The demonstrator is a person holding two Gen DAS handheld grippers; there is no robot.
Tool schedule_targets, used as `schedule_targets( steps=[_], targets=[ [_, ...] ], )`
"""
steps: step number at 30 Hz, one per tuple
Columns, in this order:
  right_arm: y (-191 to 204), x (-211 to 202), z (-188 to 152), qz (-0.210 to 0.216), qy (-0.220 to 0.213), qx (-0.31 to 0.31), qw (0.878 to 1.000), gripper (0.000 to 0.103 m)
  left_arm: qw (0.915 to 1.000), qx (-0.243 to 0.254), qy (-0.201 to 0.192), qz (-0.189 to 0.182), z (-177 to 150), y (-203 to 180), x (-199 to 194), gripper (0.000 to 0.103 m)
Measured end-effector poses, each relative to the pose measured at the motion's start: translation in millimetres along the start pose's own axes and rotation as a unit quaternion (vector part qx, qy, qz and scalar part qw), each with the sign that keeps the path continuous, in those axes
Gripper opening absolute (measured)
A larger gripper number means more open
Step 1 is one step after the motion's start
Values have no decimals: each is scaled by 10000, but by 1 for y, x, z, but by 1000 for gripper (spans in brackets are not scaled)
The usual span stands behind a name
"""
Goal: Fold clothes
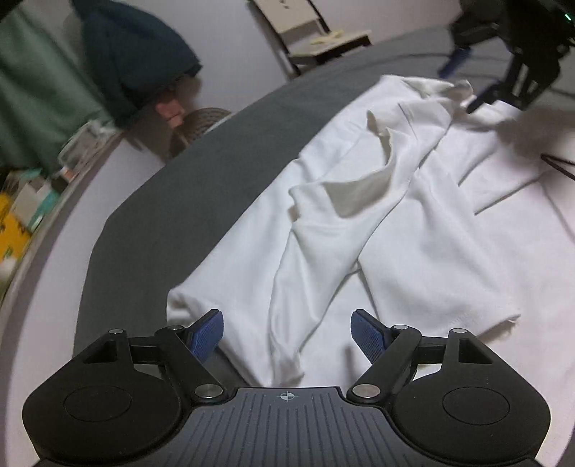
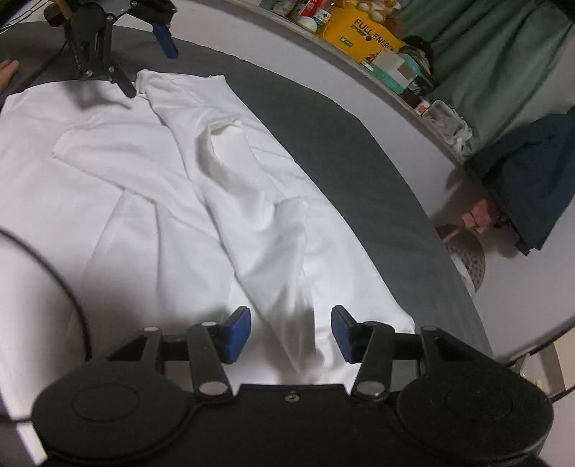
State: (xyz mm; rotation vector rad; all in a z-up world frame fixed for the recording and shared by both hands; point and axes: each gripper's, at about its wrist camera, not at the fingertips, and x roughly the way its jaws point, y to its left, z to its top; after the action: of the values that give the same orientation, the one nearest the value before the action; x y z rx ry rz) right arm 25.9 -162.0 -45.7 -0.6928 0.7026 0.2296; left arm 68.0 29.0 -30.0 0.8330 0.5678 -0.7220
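A white garment [image 1: 359,201] lies crumpled on a white sheet, with one side folded over along its length into a loose ridge [image 2: 233,179]. In the left wrist view my left gripper [image 1: 287,330] stands open over the near end of that fold, the cloth lying between its blue pads [image 1: 210,332] without being pinched. My right gripper [image 2: 290,334] is open too, at the opposite end, and the cloth passes loosely between its pads [image 2: 239,334]. Each gripper shows in the other's view: the right gripper [image 1: 467,81] at the far end, the left gripper [image 2: 143,63] likewise.
A grey bedcover [image 1: 172,201] borders the sheet. A chair [image 1: 312,32], a dark blue hanging garment [image 1: 136,54] and a woven basket [image 1: 201,122] stand beyond it. A cluttered shelf [image 2: 363,32] runs along green curtains. A black cable [image 2: 54,280] crosses the sheet; a hand [image 2: 7,72] rests at the edge.
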Motion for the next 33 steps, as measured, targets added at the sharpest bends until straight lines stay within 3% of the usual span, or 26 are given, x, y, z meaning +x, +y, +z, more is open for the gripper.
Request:
schedule_targets(
  steps=[3,5,8,9,10,11,13,14,18,23,25,29,33],
  targets=[
    [-10,10,11,299,46,233,9993,48,9992,29,51,-383,11,11,10,79],
    [-26,23,14,735,210,499,9958,48,9971,-46,116,-749,18,15,20,79],
    [-49,43,10,1427,481,1098,9825,44,9940,-337,282,-1002,23,28,34,78],
    [-54,48,7,1586,523,1281,9776,27,9924,-466,334,-1087,23,30,40,71],
    [-59,53,3,1740,563,1460,9722,17,9905,-564,360,-1200,23,33,44,55],
    [-60,51,2,1764,446,1528,9714,7,9899,-565,377,-1245,23,35,45,26],
    [-58,37,-3,1741,118,1433,9742,6,9901,-404,324,-1307,20,34,40,7],
    [-54,26,-5,1696,-89,1264,9773,6,9892,-282,190,-1423,17,32,32,5],
    [-28,-16,-21,1563,-704,438,9842,6,9893,391,-339,-1366,-6,14,-11,5],
    [17,-23,-46,1271,-202,-602,9899,8,9897,706,-180,-1235,-38,-16,-30,5],
    [26,-22,-50,1214,-108,-621,9906,11,9931,589,-88,-1009,-41,-25,-29,6],
    [33,-26,-46,929,-146,-655,9934,30,9953,666,-27,-702,-39,-40,-27,7],
    [41,-22,-46,572,3,-1267,9903,30,9919,1196,134,-401,-35,-50,-22,10]
  ],
)
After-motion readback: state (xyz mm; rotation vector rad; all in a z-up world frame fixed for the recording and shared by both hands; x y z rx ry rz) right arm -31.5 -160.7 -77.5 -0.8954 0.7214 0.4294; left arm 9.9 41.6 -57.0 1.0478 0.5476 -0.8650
